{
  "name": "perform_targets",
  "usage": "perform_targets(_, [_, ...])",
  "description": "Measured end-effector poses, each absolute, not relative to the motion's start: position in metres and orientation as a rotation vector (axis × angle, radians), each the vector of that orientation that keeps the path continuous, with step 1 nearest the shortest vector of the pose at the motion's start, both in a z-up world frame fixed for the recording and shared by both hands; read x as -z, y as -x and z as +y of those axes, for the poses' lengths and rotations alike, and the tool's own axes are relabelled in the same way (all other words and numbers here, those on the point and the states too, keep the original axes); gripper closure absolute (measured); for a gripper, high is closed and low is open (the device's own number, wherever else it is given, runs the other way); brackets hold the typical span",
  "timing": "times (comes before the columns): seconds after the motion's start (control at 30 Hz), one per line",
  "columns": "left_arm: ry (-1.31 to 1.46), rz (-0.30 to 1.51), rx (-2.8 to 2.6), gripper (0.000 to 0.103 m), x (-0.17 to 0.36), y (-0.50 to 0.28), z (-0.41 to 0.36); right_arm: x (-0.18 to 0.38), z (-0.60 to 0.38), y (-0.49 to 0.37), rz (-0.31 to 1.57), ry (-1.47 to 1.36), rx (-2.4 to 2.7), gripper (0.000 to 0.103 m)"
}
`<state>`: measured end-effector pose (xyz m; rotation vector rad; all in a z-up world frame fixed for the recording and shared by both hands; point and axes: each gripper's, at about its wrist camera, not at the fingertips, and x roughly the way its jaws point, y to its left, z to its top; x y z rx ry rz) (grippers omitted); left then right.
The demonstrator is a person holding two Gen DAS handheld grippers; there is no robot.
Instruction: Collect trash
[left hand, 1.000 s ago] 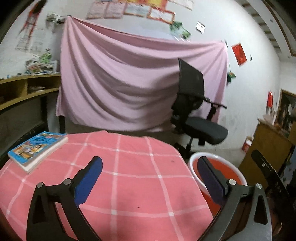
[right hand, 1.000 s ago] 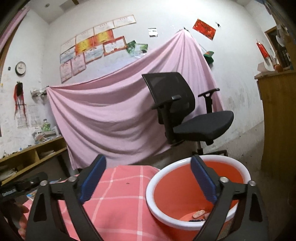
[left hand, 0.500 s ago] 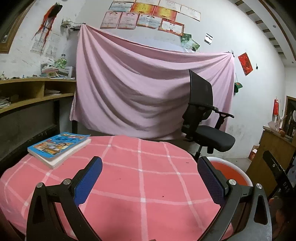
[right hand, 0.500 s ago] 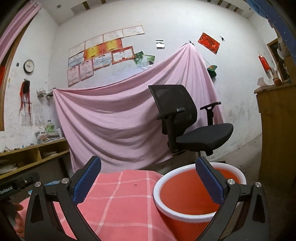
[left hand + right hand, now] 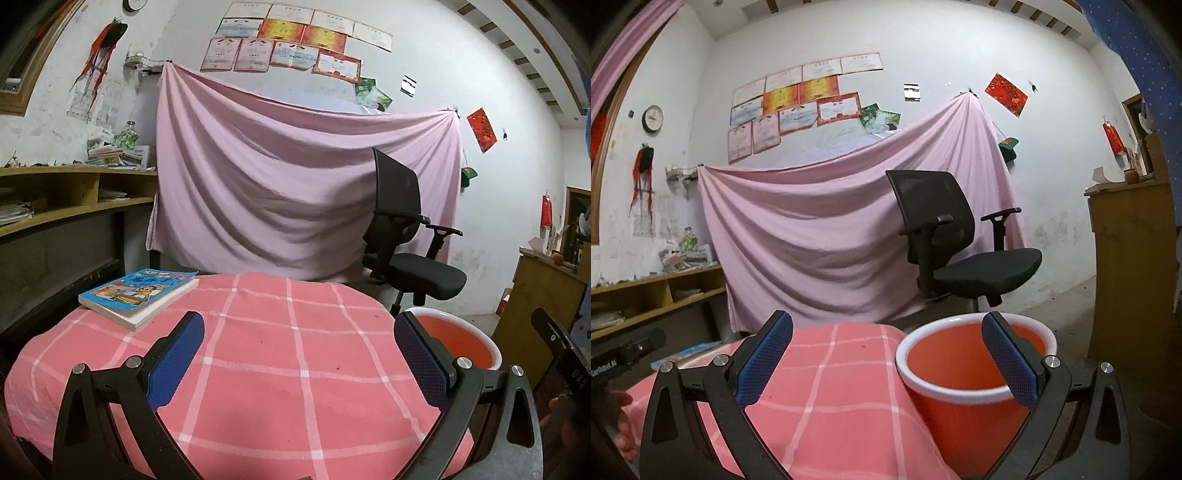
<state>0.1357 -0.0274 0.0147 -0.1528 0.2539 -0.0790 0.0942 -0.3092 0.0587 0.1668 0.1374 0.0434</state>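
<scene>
White lettering on the black handle (image 5: 613,363) is too clipped to read.

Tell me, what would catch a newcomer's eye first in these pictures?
Probably the big pink sheet hung across the back wall, with the black mesh office chair in front of it. Nearer, a round table under a pink checked cloth carries a blue-covered paperback book at its far left, and a red plastic bucket with a white rim stands beside the table's right edge.
</scene>
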Motion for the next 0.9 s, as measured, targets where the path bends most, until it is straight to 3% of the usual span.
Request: perform_targets(0.9, [0.080, 0.246, 0.069, 0.002, 0.010, -0.063, -0.015, -0.057, -0.265, -0.034, 0.212, -0.105, -0.092, 0.000])
